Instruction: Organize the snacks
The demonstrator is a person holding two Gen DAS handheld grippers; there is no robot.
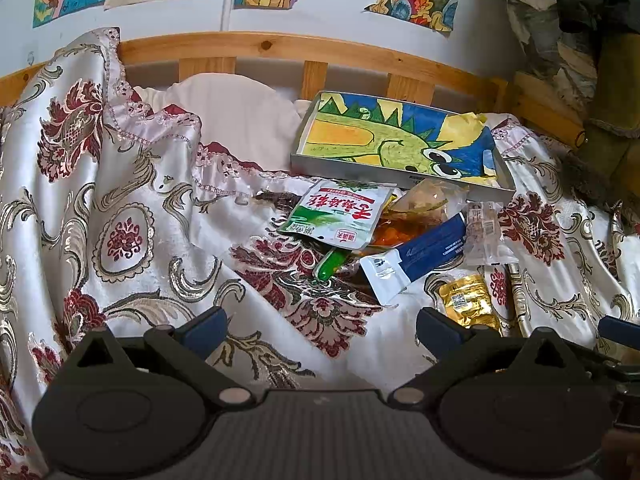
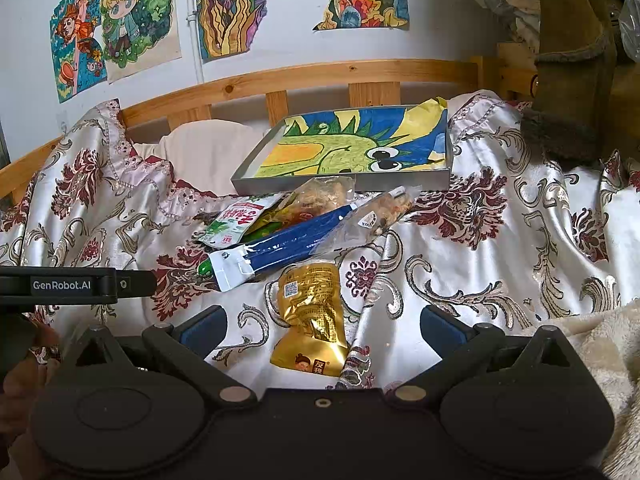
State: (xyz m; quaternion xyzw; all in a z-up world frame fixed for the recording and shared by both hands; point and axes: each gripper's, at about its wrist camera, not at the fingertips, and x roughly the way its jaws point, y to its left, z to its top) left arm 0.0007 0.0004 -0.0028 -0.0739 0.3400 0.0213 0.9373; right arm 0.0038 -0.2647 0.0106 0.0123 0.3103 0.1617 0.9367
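1. Spread wide with nothing between its fingers, the right gripper (image 2: pixel 320 328) was seen low over the bedspread (image 2: pixel 500 248), and the gold pouch (image 2: pixel 312 316) lay on the cloth in the gap between the two fingers, touched by neither.
2. The left gripper (image 1: pixel 320 330) was likewise seen with its fingers apart and empty, held above bare bedspread (image 1: pixel 120 200); the gold pouch (image 1: pixel 468 300) was seen just beyond its right finger.
3. Part of the left gripper's body (image 2: pixel 72 284) was caught at the left edge of the right wrist view, with a hand (image 2: pixel 24 376) partly shown below it.
4. Beyond the gold pouch, a heap of snacks was found on the cloth: a blue and white packet (image 2: pixel 280 244) lay slantwise on top, with a green stick (image 1: pixel 330 264) poking out from beneath it.
5. A green and white bag (image 1: pixel 338 214) with red lettering was seen at the left of the heap, a clear pack (image 2: pixel 370 216) at its right, and another clear bag (image 2: pixel 324 194) of brownish food behind.
6. Just behind the heap, a shallow grey box (image 2: pixel 340 188) was seen, lined with a dinosaur drawing (image 2: pixel 356 148) and otherwise unfilled.
7. Farther back, a white pillow (image 1: pixel 236 120), a wooden rail (image 1: pixel 280 46) and drawings on the wall (image 2: pixel 120 24) were seen.
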